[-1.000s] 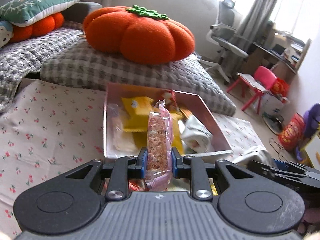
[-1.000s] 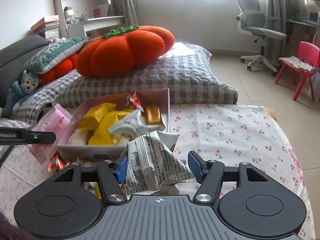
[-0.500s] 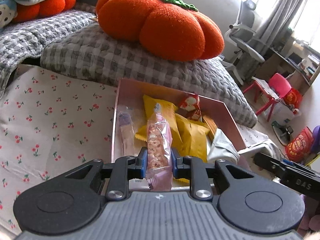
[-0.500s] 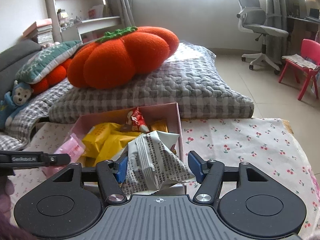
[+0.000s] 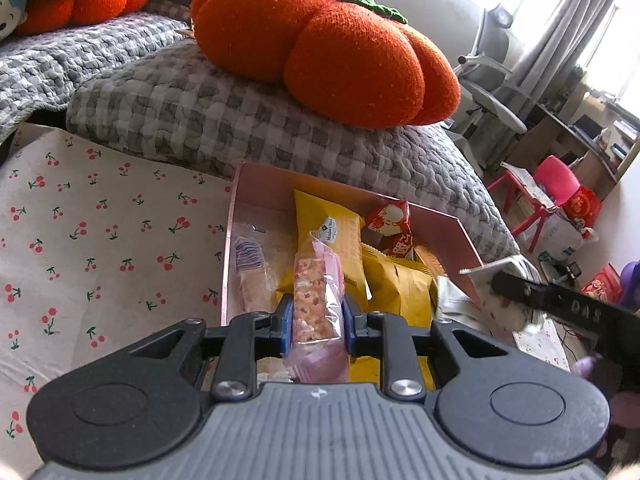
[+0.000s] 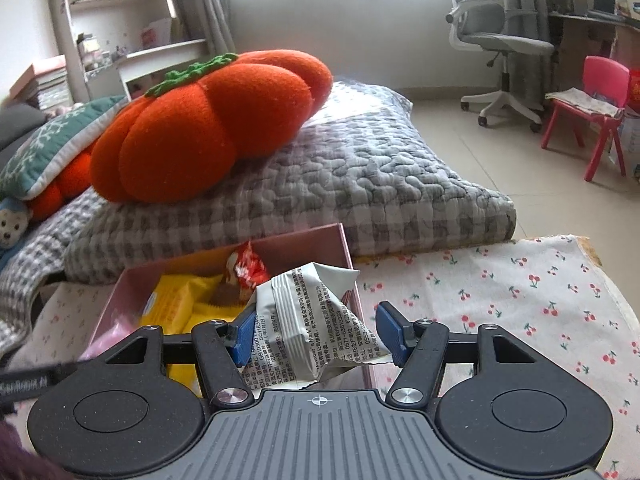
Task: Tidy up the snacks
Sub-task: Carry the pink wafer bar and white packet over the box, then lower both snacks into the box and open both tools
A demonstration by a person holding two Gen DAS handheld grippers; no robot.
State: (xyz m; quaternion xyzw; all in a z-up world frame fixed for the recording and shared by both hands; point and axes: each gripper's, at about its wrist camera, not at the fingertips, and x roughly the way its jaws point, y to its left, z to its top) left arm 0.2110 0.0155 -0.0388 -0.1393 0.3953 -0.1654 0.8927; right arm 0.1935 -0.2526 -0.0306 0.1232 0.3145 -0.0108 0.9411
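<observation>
We're looking down our left gripper (image 5: 316,322), and its blue pads are pressed against both long sides of a pink-wrapped puffed-rice bar (image 5: 318,300), clamped about halfway up its length. The bar stands on end between the fingers, its clear upper half rising toward twelve o'clock, its pink lower end hanging below the pads toward six. It hangs over the near end of the shallow pink cardboard box (image 5: 256,184), which sits on the cherry-print cloth (image 5: 100,232). In the box we see a yellow snack pouch (image 5: 332,232) at twelve o'clock from the bar, a red-and-white wrapped candy (image 5: 394,226) at one o'clock and a clear-wrapped biscuit stick (image 5: 250,272) at ten.

Over on our right gripper (image 6: 318,334), the fingers stand well apart with a crumpled grey printed snack packet (image 6: 312,320) filling the space between them: the left pad touches it, the right pad only meets its flared bottom corner. The packet hovers over the box's right wall (image 6: 348,256). Beyond, at eleven o'clock, sits the orange pumpkin cushion (image 6: 208,120) on a grey checked quilt (image 6: 360,184).
</observation>
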